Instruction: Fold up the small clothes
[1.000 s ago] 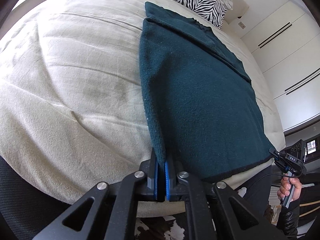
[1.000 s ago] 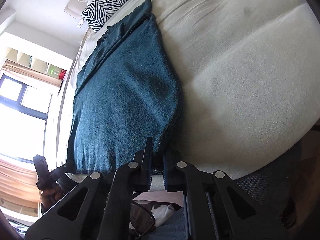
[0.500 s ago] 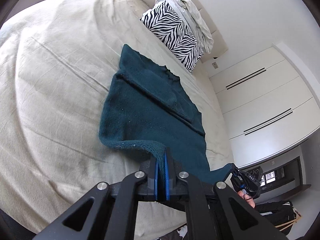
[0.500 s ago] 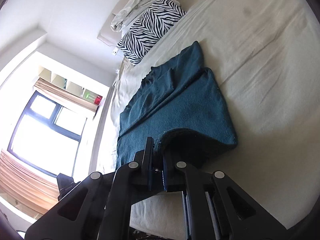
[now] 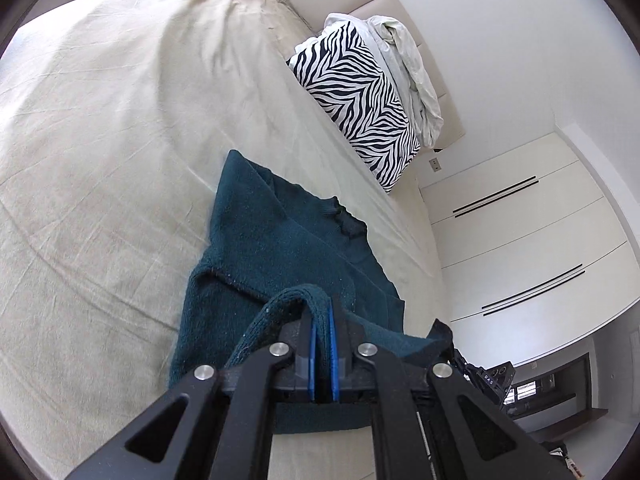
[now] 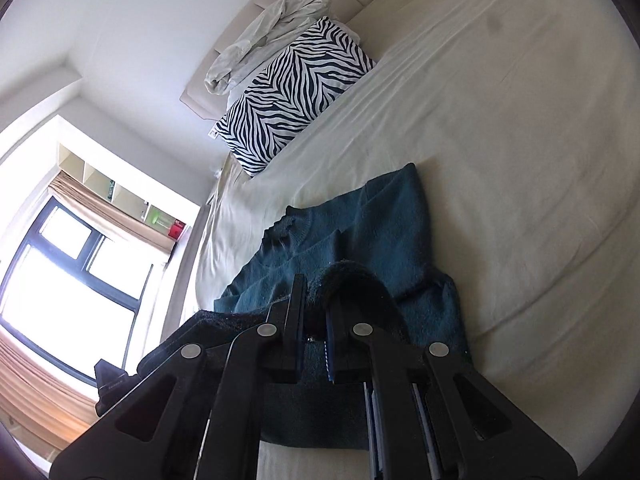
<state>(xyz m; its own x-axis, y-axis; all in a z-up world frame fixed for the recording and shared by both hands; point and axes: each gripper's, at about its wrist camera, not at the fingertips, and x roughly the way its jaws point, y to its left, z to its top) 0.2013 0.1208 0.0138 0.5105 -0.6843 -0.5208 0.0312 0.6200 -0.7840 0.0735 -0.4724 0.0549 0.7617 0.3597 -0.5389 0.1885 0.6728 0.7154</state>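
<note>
A dark teal knit sweater [image 5: 276,236] lies on the cream bed sheet [image 5: 100,152], its collar towards the headboard. My left gripper [image 5: 321,312] is shut on the sweater's bottom hem at the left corner and holds it lifted over the body. My right gripper [image 6: 317,300] is shut on the hem's other corner, also raised; the sweater [image 6: 384,224] curls over its fingers. The lifted hem hangs between both grippers, and the lower half arcs above the upper half. The other gripper shows at the edge of each view.
A zebra-striped pillow [image 5: 360,100] with a crumpled pale cloth [image 5: 408,60] on it leans on the headboard. White wardrobe doors [image 5: 520,240] stand right of the bed. A window [image 6: 72,272] and shelves are on the other side.
Both grippers have lifted the sweater's bottom hem off the bed's near edge and carried it forward towards the collar, so the lower half now doubles over the upper half.
</note>
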